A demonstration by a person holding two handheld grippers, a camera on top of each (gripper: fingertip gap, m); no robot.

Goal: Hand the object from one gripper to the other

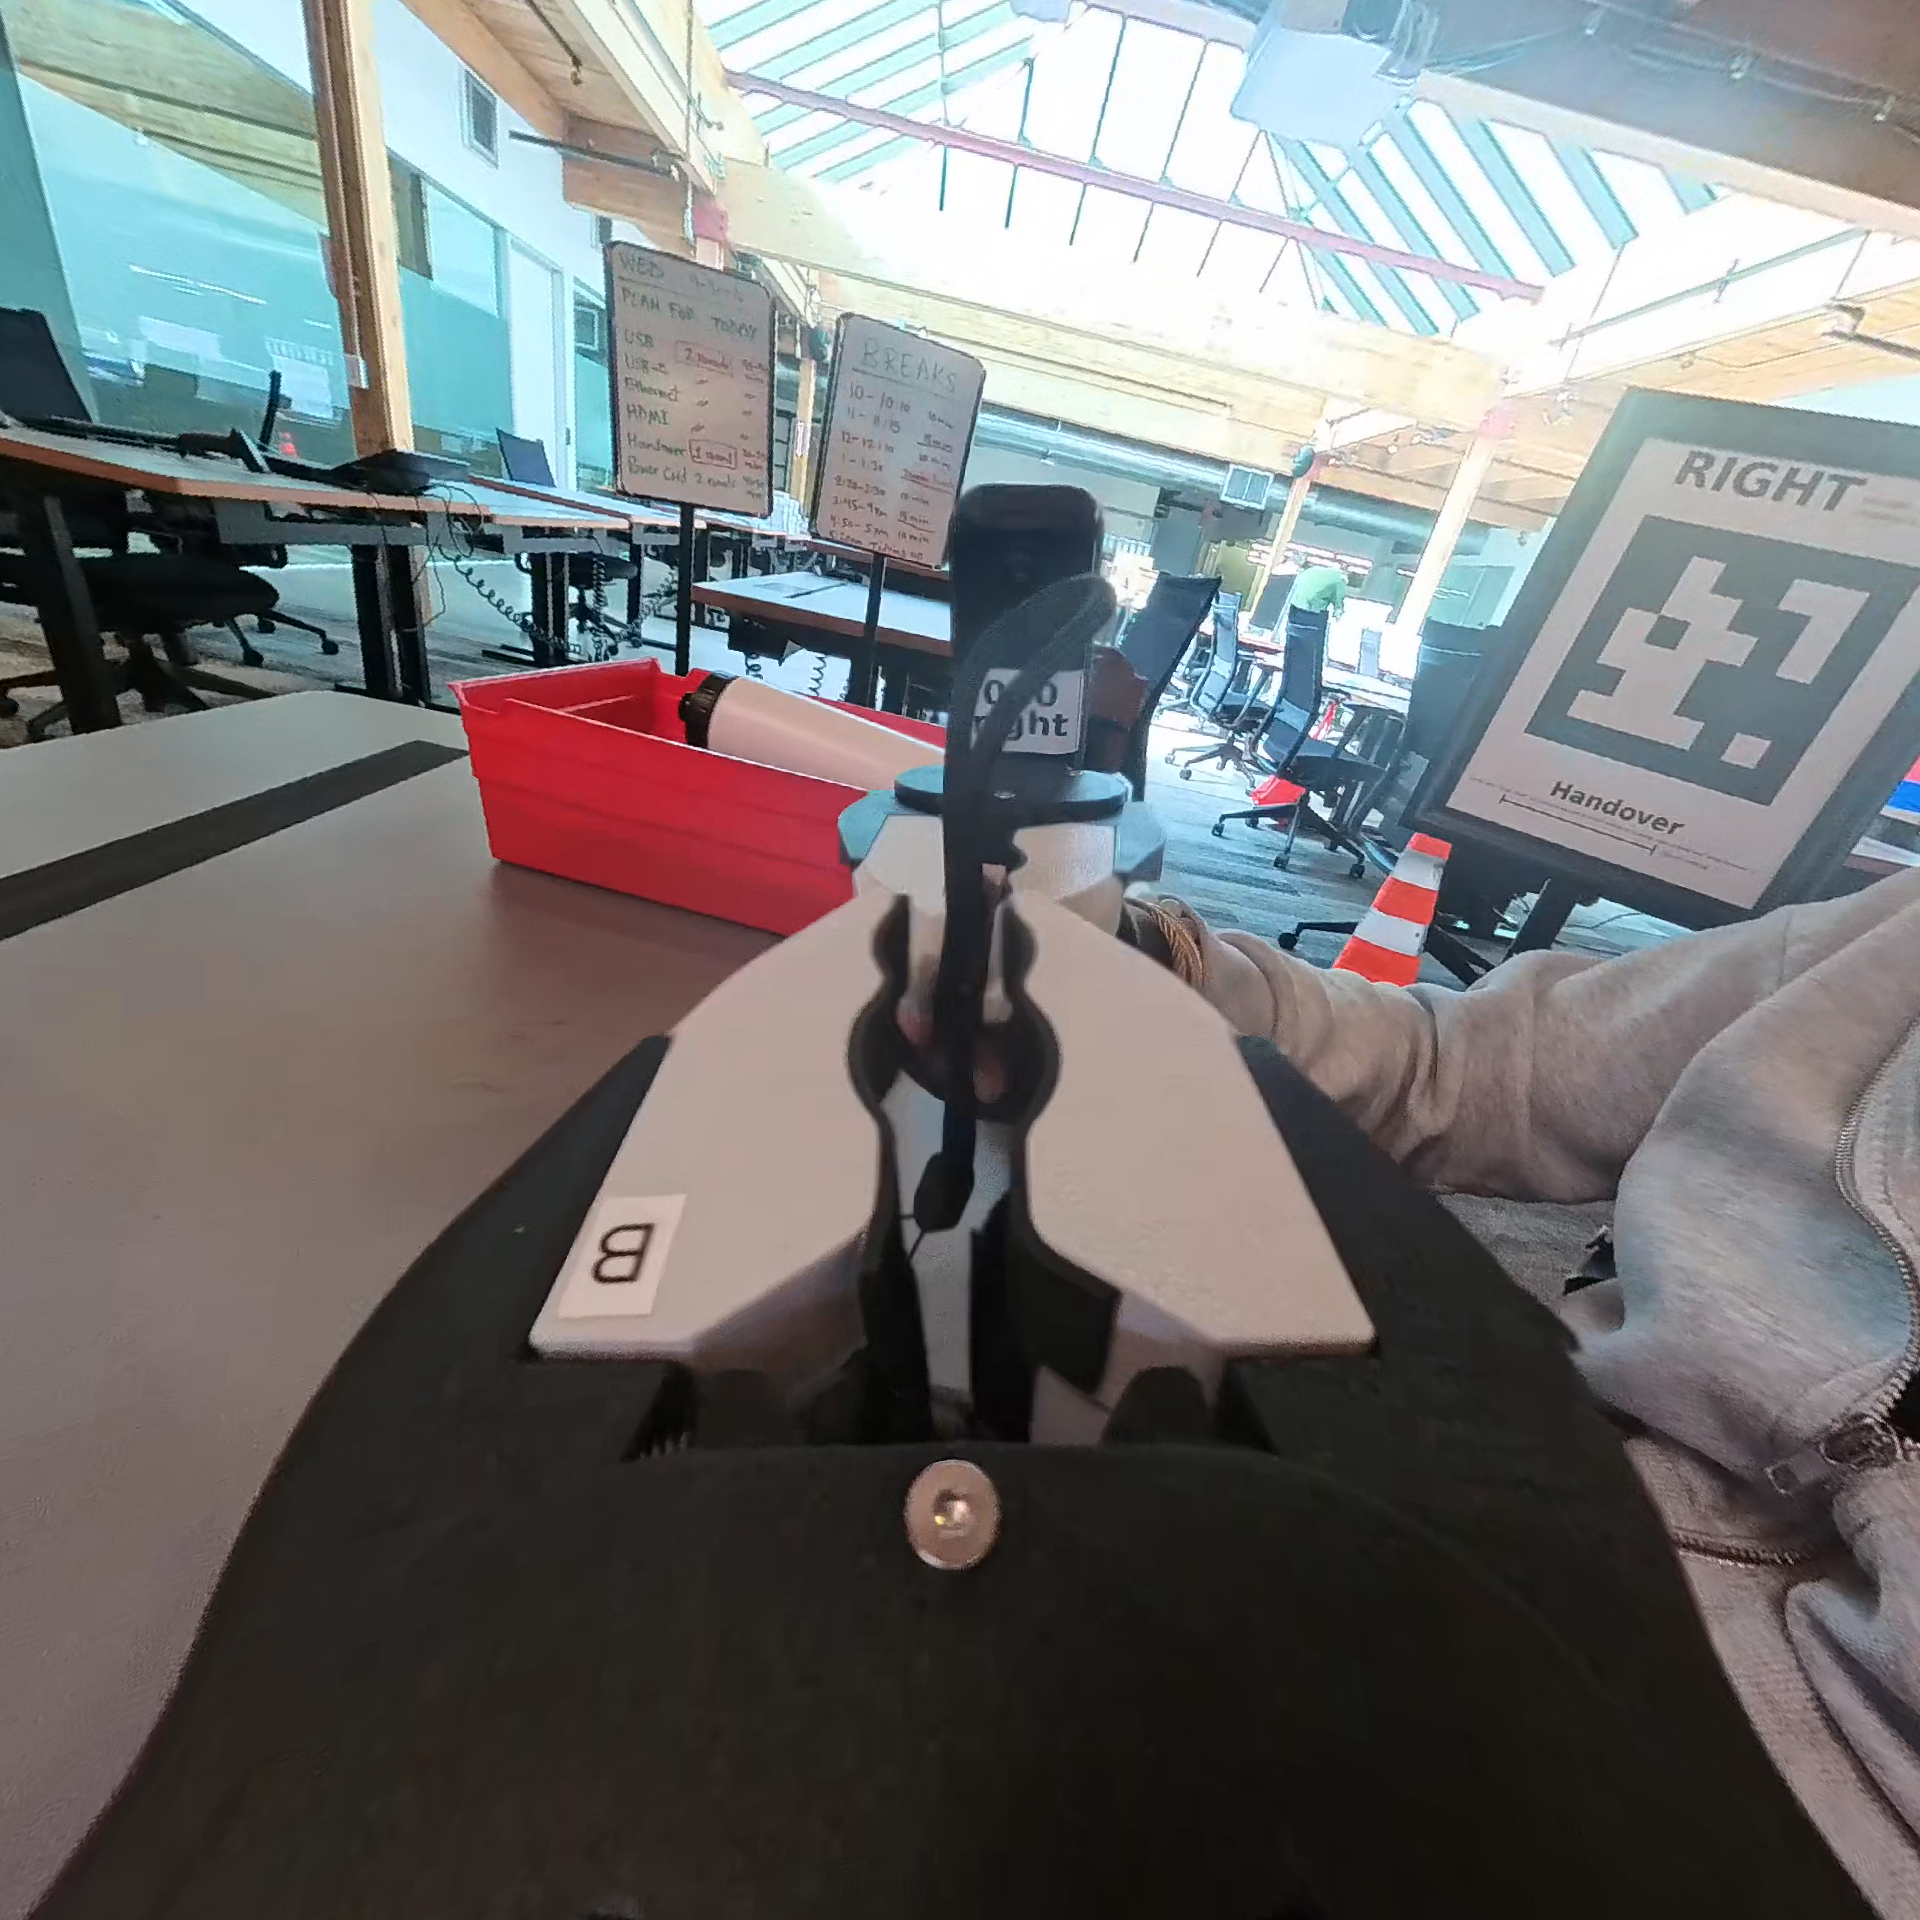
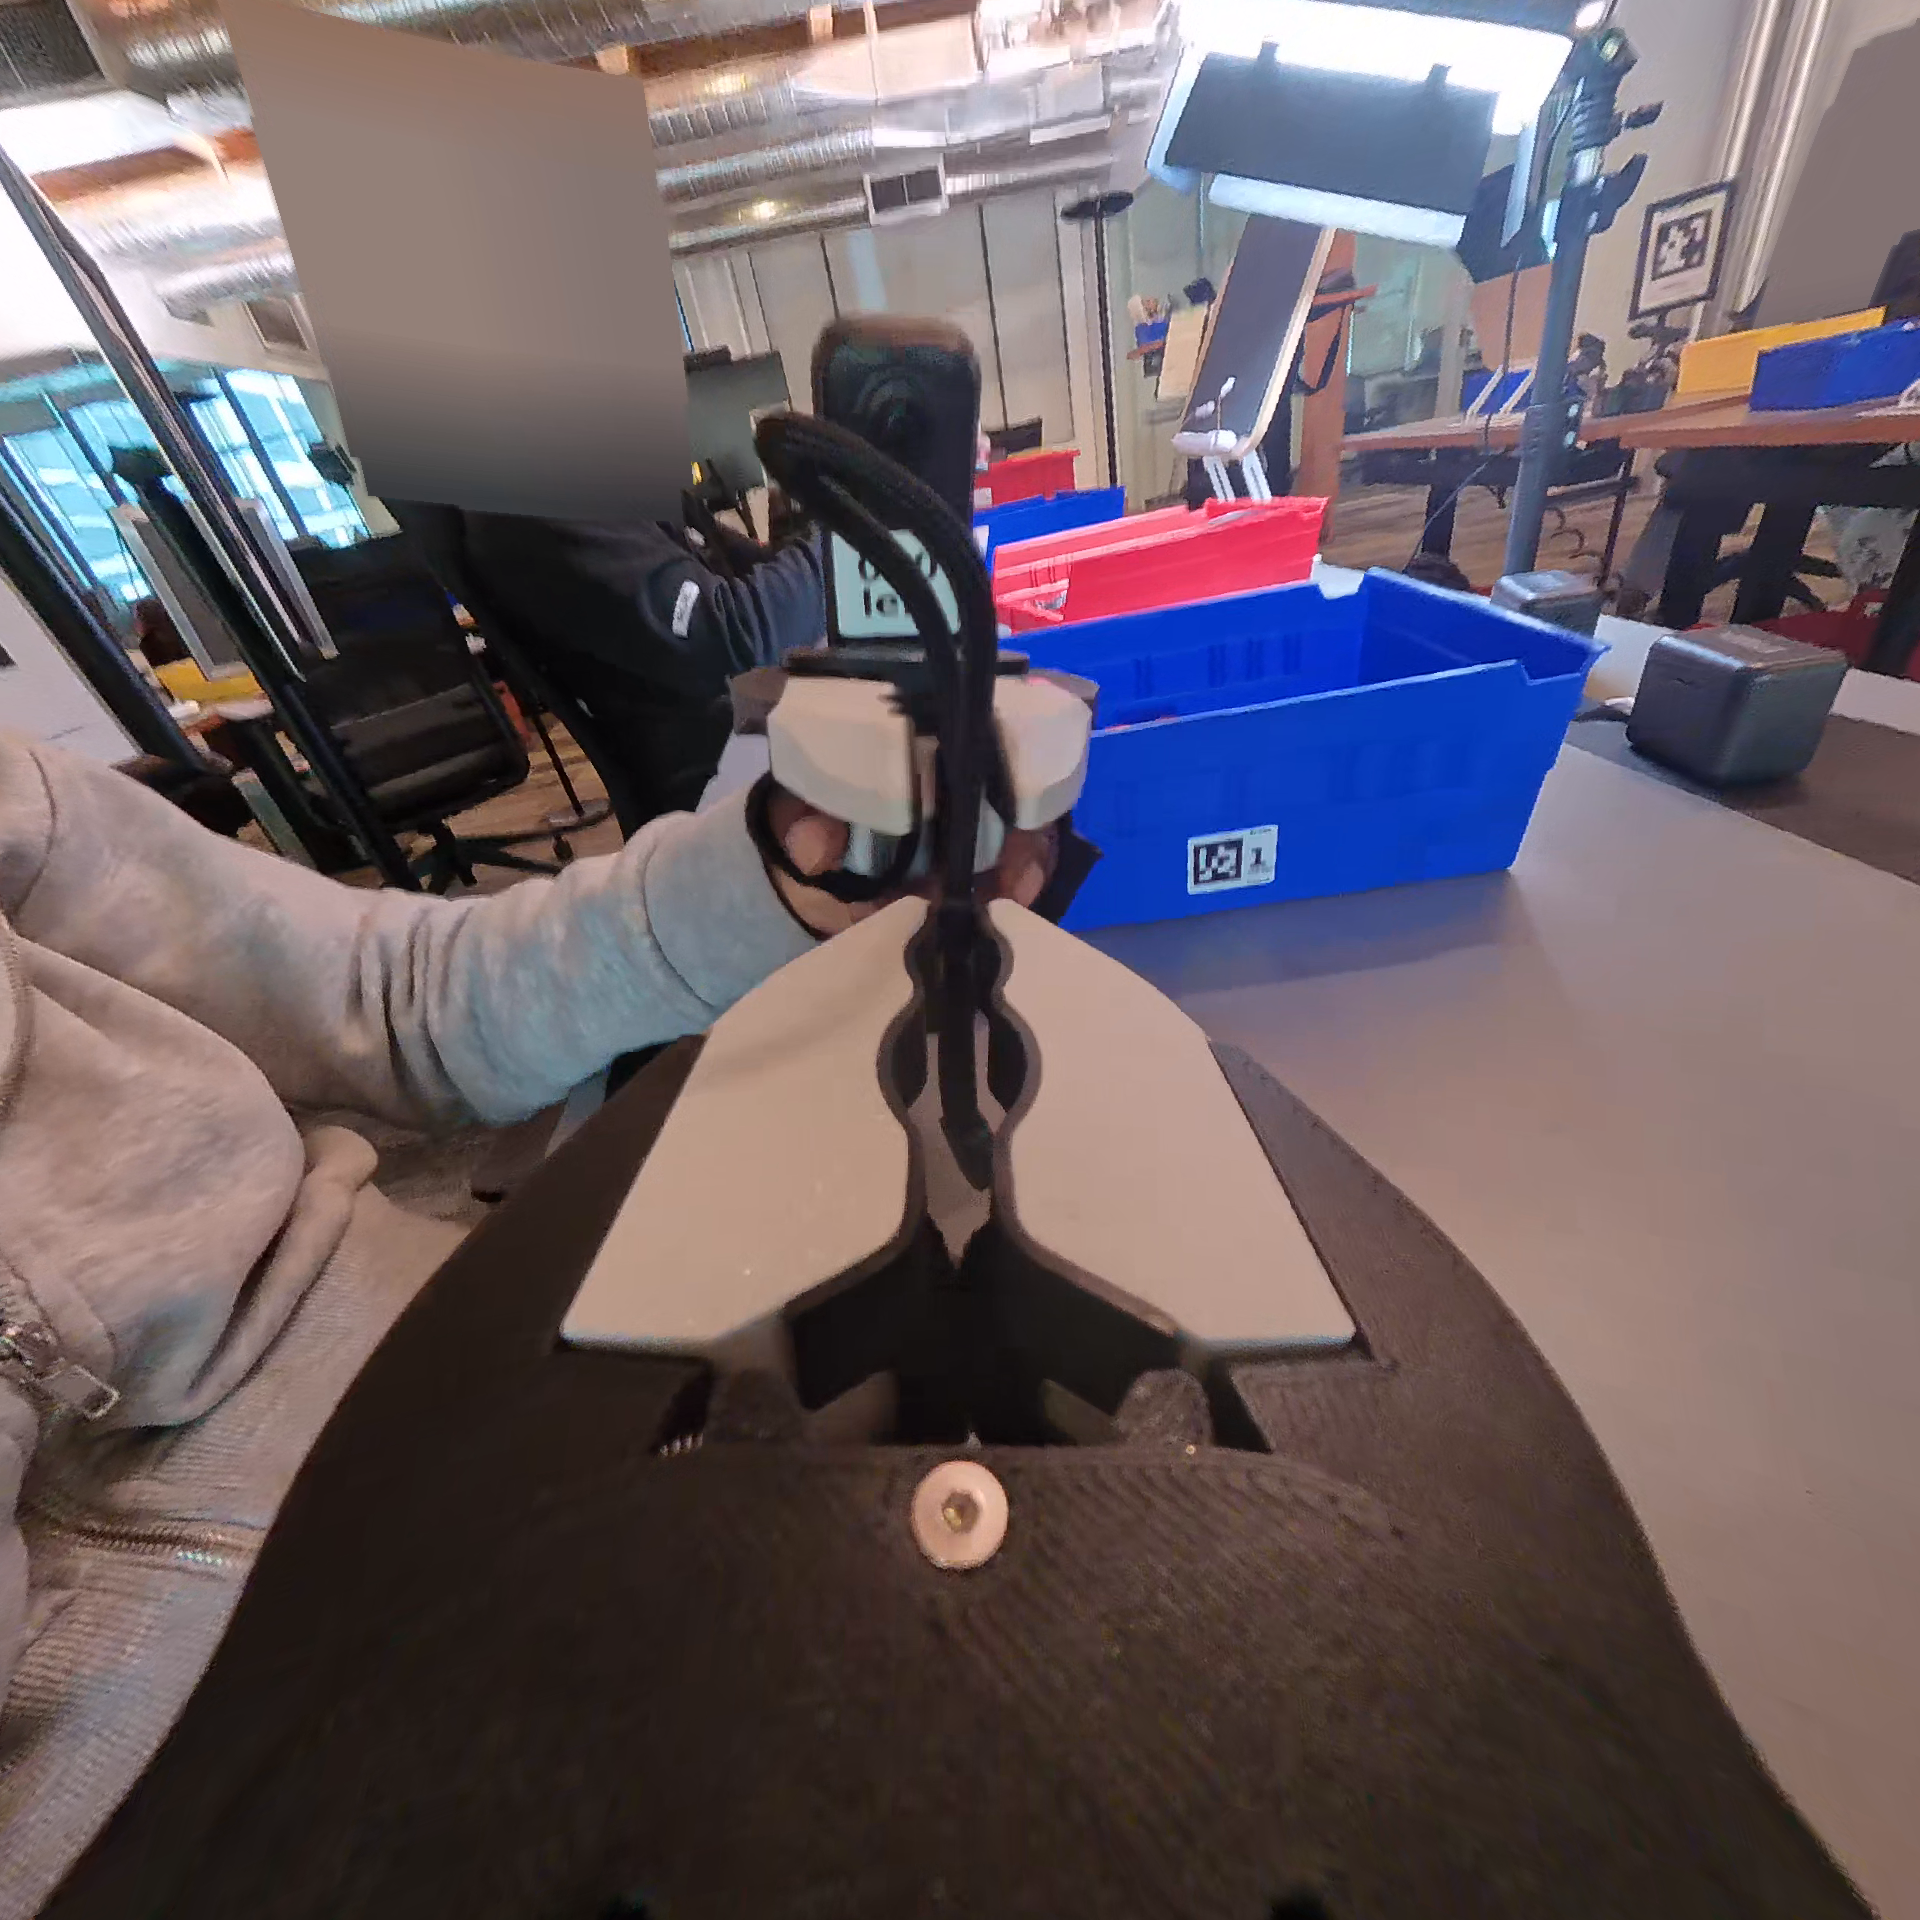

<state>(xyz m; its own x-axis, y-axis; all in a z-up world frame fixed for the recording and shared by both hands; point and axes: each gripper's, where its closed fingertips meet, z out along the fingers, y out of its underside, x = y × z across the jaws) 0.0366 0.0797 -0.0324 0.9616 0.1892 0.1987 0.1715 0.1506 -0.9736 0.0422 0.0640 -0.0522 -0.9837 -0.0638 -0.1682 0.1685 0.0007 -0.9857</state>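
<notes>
A black braided cable [image 1: 971, 831] hangs in a loop between my two grippers, which face each other tip to tip above the grey table [image 1: 260, 1039]. My left gripper [image 1: 961, 935] has its white fingers [image 1: 769, 1122] closed on one stretch of the cable. My right gripper [image 2: 956, 925] is closed on the cable [image 2: 940, 665] too, and one cable end sits between its fingers [image 2: 1132, 1143]. The right gripper also shows in the left wrist view [image 1: 997, 862], and the left gripper in the right wrist view [image 2: 925, 769]. A hand in a grey sleeve [image 2: 468, 966] holds each.
A red bin [image 1: 623, 769] holding a white cylinder [image 1: 790, 727] stands on the table behind the right gripper. A blue bin [image 2: 1299, 748] and a dark box [image 2: 1735, 707] stand behind the left gripper. A marker sign [image 1: 1683, 665] and a traffic cone [image 1: 1392, 914] stand off the table. Both grippers' tips are close together, under 4 cm apart.
</notes>
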